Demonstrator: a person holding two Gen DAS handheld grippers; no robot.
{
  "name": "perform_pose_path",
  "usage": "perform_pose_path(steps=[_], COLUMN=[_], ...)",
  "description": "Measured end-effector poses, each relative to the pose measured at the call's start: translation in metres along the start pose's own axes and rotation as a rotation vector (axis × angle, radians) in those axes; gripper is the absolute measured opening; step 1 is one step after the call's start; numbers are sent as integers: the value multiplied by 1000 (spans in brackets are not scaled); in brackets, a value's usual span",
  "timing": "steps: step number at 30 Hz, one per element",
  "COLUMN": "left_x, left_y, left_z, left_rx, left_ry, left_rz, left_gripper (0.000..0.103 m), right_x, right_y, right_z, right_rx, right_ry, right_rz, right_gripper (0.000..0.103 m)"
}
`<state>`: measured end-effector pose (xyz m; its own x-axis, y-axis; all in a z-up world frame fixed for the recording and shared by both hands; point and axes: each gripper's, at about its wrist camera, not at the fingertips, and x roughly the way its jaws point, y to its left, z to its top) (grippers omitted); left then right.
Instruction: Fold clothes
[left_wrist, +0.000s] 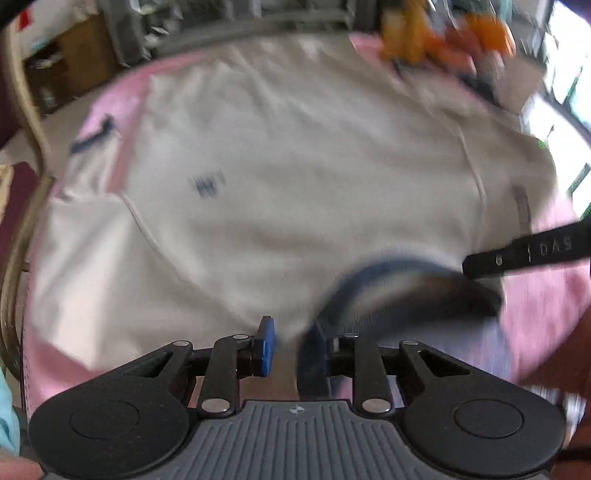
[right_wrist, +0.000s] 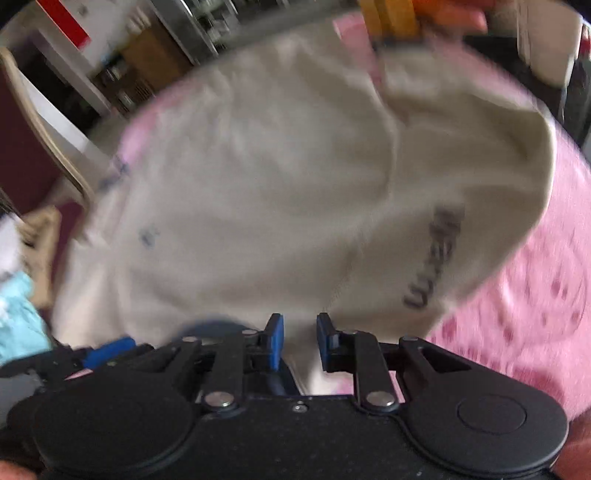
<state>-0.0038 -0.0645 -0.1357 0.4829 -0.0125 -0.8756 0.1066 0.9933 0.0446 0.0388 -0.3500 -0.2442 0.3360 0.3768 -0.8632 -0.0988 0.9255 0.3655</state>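
white shirt (right_wrist: 277, 192), lettering blurred

The black bar (left_wrist: 532, 253) reads, mirrored, "DAS" and "6".

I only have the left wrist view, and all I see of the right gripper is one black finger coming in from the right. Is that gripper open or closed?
Observer: Open. In the right wrist view the right gripper has its blue pads apart, with the near edge of the white shirt showing in the gap.
Operator: Is the pink cloth to the right of the shirt plain?
Observer: No, the pink cloth carries a darker pink print there.
Operator: Does that camera see my gripper?
Observer: Yes, the left gripper shows at its lower left, with one blue pad visible, close to the navy collar.
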Motion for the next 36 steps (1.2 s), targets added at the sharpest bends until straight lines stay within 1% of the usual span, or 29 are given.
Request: perform_pose_path(steps=[2,3,6,7,11,13,15,17,18,21,23,25,27,31,34,36], left_x=[1,-5,-29,-37,-77,-90,-98,-96,-94,-54,-28,-2,25,58,71,76], left_y=[-5,-3,8,12,27,28,26,24,23,15,9,3,-10,-23,-27,-29], left_z=[-8,-11,-5,-2,31,49,67,87,97,116,130,142,146,149,151,152], left_rx=[49,44,11,-1,-83,-105,-108,-112,-113,-98,-87,-77,-59,-69,-55,-43], left_ry=[52,67,14,-6,-173,-249,-315,-346,-356,-279,-227,-176,-138,-99,-96,-92], left_rz=[-16,-46,-44,-43,-32,-3,39,68,81,81,82,82,75,19,19,24], left_gripper=[23,23,23,23,24,24,24,24,25,31,32,32,32,34,36,36], right_x=[-16,-26,-57,-68,-109,-128,-143,-149,-150,-138,-114,-84,-54,3,26,32], right_y=[-2,-2,-3,-4,-5,-5,-8,-13,-16,-37,-61,-86,-111,-155,-166,-161], right_z=[2,6,18,22,37,50,74,95,105,136,160,182,203,243,263,266], right_rx=[10,14,29,34,53,67,96,123,135,178,216,241,263,298,274,234], right_ry=[-18,-36,-89,-107,-178,-222,-305,-392,-434,-501,-514,-487,-447,-374,-371,-384], right_rz=[29,44,91,106,168,203,247,259,261,229,173,117,63,-42,-71,-93], right_gripper=[20,20,20,20,22,23,24,30,32,35,35,35,35,34,34,34])
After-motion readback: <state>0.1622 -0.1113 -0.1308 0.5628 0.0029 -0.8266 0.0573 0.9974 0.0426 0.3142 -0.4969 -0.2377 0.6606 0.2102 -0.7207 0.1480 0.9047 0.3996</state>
